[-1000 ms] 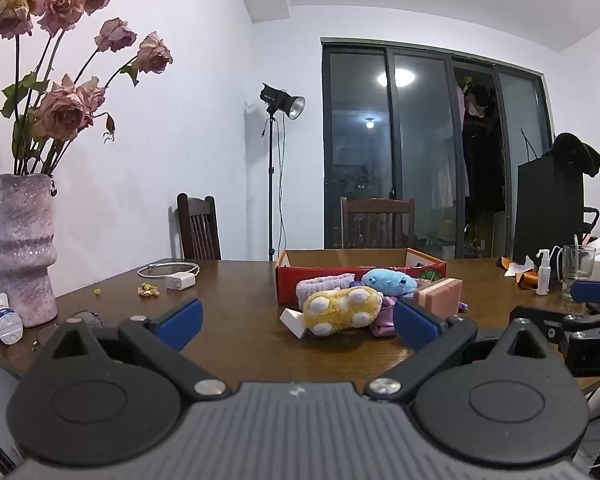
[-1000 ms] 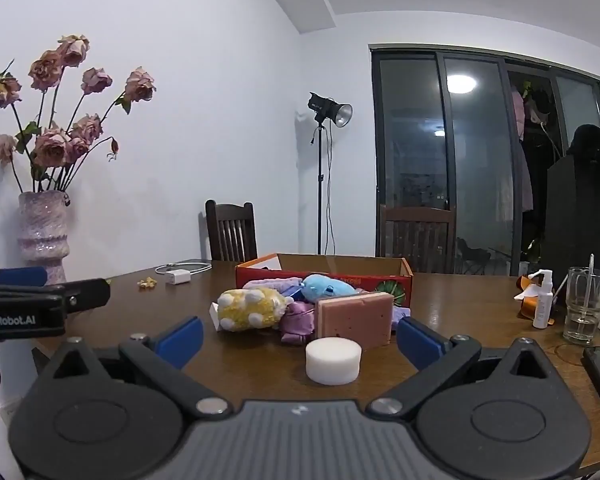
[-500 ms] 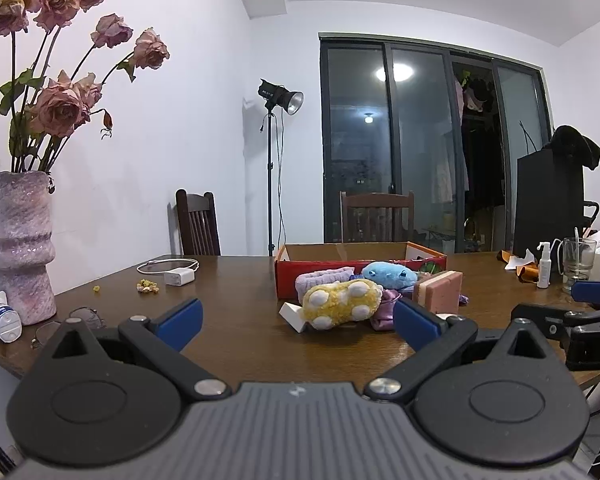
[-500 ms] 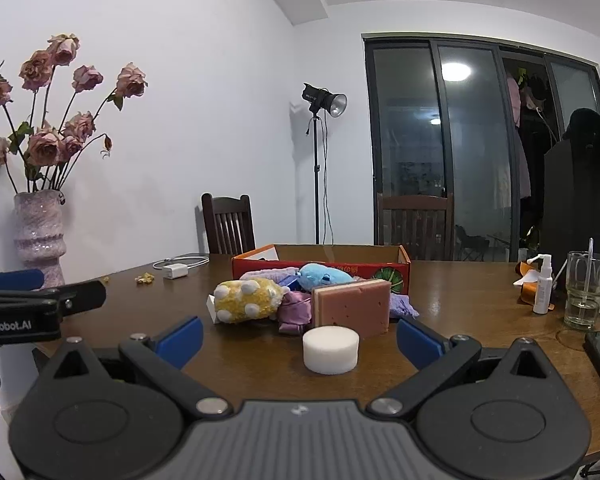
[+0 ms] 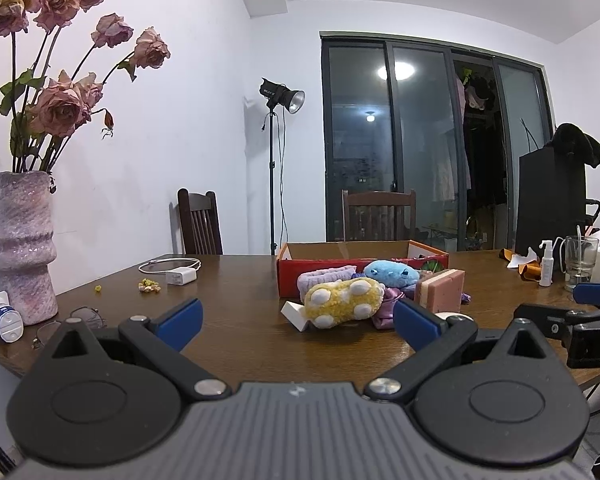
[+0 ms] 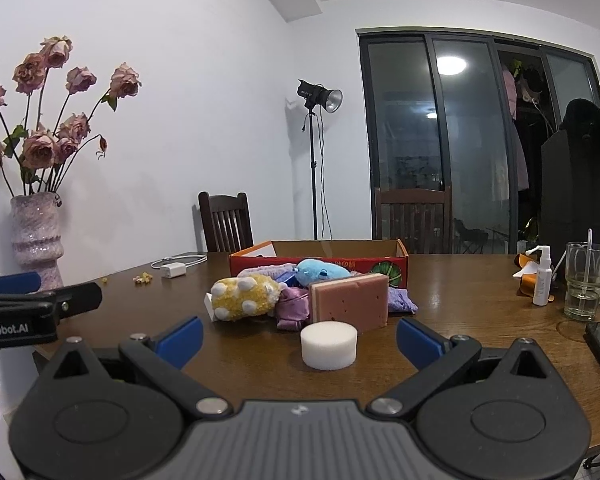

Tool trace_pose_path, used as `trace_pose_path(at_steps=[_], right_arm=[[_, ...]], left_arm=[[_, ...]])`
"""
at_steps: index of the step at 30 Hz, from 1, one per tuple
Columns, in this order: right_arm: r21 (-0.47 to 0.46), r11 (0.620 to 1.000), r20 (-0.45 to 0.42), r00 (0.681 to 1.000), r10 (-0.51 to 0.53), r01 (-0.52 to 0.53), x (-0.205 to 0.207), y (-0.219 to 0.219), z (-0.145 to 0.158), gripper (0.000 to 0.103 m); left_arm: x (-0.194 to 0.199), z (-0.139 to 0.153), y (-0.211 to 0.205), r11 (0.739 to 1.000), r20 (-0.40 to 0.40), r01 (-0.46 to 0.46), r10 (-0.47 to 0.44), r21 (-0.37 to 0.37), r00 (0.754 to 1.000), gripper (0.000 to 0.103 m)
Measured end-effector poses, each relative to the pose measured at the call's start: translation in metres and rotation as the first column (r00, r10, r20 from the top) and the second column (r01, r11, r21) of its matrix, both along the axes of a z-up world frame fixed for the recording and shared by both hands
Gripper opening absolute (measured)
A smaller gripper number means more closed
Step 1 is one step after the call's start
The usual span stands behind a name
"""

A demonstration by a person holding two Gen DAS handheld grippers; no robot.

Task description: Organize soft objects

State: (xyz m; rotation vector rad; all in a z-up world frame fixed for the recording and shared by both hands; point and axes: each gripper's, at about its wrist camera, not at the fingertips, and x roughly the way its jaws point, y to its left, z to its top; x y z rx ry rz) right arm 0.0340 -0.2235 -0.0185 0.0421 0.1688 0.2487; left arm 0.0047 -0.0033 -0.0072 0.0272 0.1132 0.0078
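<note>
1. The left gripper [image 5: 296,318] is held wide open with nothing between its blue pads.
2. The right gripper [image 6: 298,334] is likewise spread wide and empty.
3. A white foam disc [image 6: 329,345] is seen at 12 o'clock, just ahead of the right gripper.
4. Behind it a pink sponge [image 6: 349,296], yellow plush [image 6: 245,297], blue plush [image 6: 320,270] and purple cloth [image 6: 293,306] are piled on the table [image 6: 460,300].
5. A red box [image 6: 328,256] is found touching the pile's far side.

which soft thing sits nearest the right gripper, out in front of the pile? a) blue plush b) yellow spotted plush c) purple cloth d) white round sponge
d: the white round sponge lies alone on the table, nearer the camera than the pink sponge block and the plush pile.
</note>
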Motion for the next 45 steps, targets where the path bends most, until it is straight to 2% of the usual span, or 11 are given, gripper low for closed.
trace_pose_path(at_steps=[25, 29, 45], right_arm=[[0.017, 1.0, 0.013, 1.0, -0.021, 0.02, 0.003, -0.004, 0.007, 0.103], [0.01, 1.0, 0.013, 1.0, -0.011, 0.011, 0.004, -0.001, 0.007, 0.103], [0.027, 0.999, 0.005, 1.0, -0.019, 0.019, 0.009, 0.002, 0.007, 0.103]], left_arm=[[0.0, 0.005, 0.001, 1.0, -0.006, -0.006, 0.006, -0.006, 1.0, 0.103], [0.002, 0.006, 0.003, 1.0, -0.024, 0.01, -0.011, -0.028, 1.0, 0.103], [0.01, -0.001, 0.004, 0.999, -0.061, 0.019, -0.021, -0.03, 0.998, 0.103]])
